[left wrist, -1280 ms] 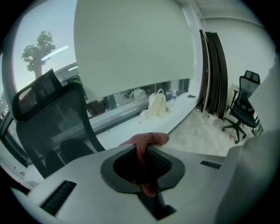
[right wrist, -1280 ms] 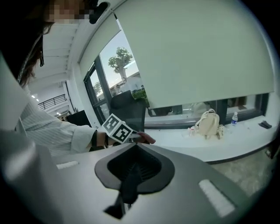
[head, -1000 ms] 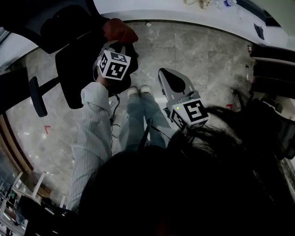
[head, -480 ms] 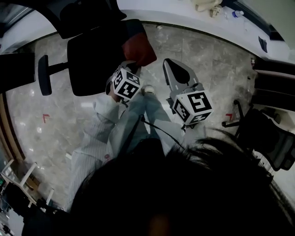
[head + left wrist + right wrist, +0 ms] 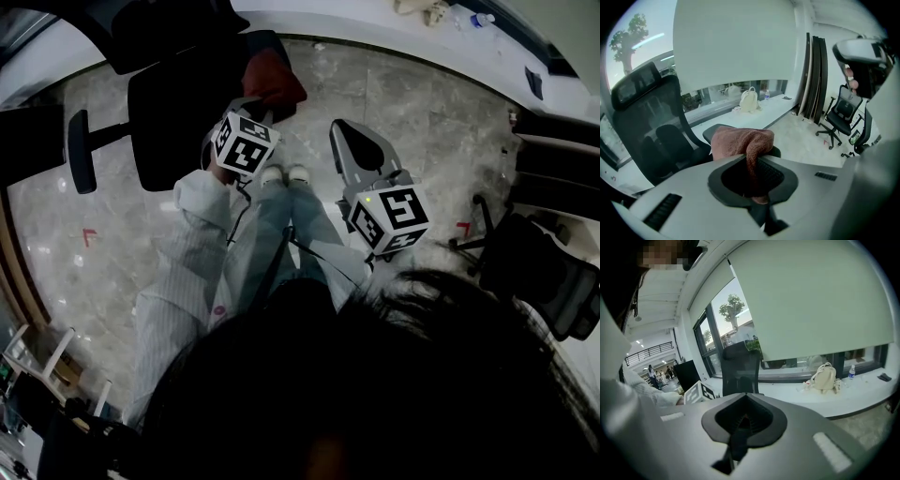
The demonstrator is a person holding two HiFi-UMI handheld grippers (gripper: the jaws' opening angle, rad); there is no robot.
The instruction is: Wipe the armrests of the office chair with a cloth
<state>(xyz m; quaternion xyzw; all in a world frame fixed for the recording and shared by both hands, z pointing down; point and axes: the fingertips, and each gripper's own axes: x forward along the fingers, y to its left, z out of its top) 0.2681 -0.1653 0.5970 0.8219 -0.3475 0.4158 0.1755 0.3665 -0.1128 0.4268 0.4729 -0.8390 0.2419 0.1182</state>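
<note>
Left tool (image 5: pixel 757 180) is clenching a reddish cloth (image 5: pixel 740 143), jaws pinching a fold of it. The rest of the cloth is draping over a dark armrest pad (image 5: pixel 707 133) of the office chair (image 5: pixel 178 122), at 12 o'clock from the tool.

Right tool (image 5: pixel 740 427) is hanging over the floor (image 5: pixel 422 103) with jaws together on nothing, at 3 o'clock from the left one.

Judging progress: wiping of this armrest is looking under way, extent unclear. The other armrest (image 5: pixel 78 150), at 9 o'clock from the seat, is waiting its turn.
</note>
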